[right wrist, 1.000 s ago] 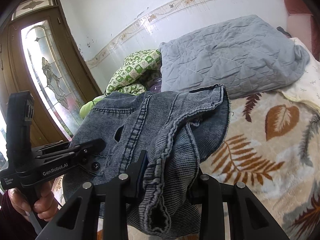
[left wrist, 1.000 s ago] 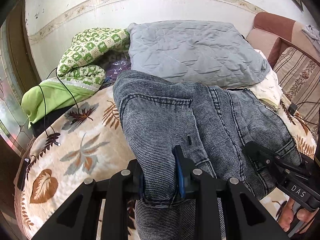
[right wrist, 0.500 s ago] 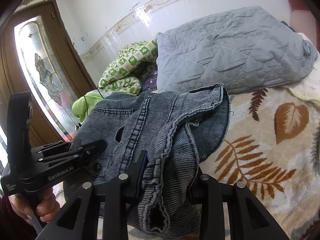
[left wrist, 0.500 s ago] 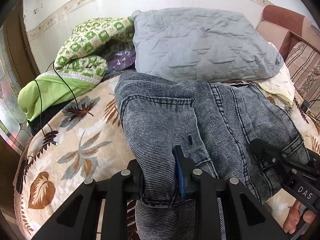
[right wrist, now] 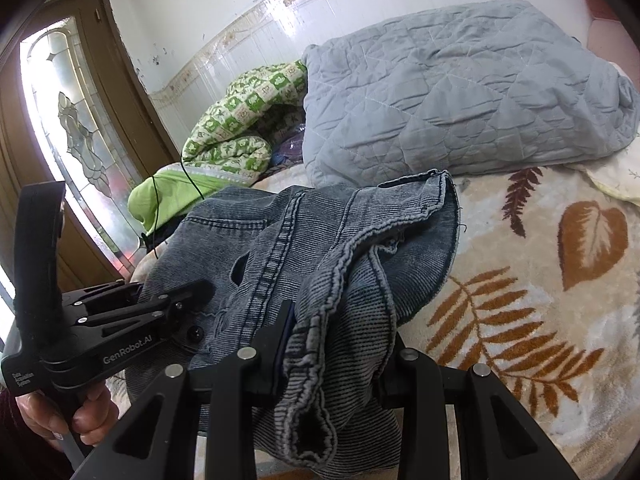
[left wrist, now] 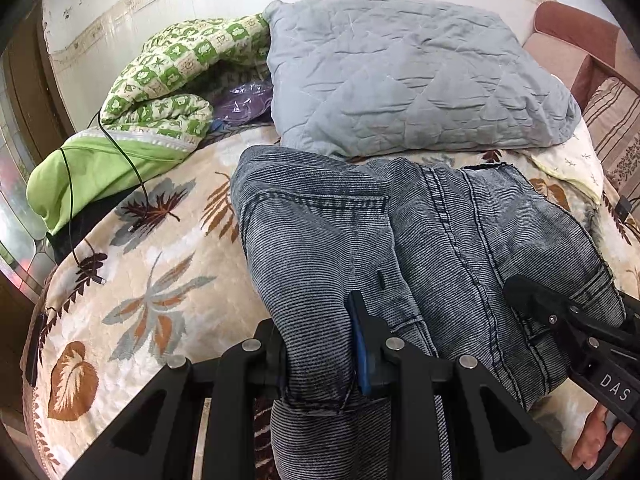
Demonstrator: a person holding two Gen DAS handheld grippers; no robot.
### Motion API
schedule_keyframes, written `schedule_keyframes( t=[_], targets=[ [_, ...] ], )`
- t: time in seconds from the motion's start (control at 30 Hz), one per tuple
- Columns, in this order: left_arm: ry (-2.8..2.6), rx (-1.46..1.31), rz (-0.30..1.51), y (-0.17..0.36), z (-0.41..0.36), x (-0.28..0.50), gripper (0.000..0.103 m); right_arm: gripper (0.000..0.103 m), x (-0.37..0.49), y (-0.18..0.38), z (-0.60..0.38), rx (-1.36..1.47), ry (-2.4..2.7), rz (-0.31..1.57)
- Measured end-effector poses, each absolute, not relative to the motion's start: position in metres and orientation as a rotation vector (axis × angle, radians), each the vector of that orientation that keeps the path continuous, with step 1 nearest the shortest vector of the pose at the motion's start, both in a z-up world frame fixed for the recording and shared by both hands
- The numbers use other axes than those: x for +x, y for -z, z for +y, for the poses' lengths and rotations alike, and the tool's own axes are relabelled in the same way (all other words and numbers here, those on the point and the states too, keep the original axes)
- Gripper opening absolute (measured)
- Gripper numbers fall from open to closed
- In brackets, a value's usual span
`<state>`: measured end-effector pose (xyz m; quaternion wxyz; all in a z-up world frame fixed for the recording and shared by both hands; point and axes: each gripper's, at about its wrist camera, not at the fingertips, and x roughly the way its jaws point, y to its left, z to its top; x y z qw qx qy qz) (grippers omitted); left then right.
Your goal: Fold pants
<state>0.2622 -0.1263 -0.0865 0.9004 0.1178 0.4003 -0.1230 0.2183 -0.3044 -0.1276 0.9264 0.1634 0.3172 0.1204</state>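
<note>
Both the left tongs [left wrist: 320,344] and right tongs [right wrist: 336,344] pinch bunched jeans [left wrist: 460,240]; the thick denim could slip, skewing the fold.

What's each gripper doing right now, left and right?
Left gripper: shut on the grey-blue washed denim pants, bunched fabric between its pads.
Right gripper: shut on the same pants, at a thick seamed edge.

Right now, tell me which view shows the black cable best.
The left wrist view: the black cable runs over the green blanket down to its plug on the leaf-print bedspread. The right wrist view shows only a short stretch.
</note>
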Motion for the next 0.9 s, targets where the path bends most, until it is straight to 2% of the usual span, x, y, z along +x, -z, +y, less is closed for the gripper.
schedule_keyframes(
  t=[0.9],
  targets=[
    [0.237,0.221,0.877,0.112,-0.123,0.275,0.027,0.034,0.233,0.147,-0.302,0.339,-0.225,0.747]
  ],
)
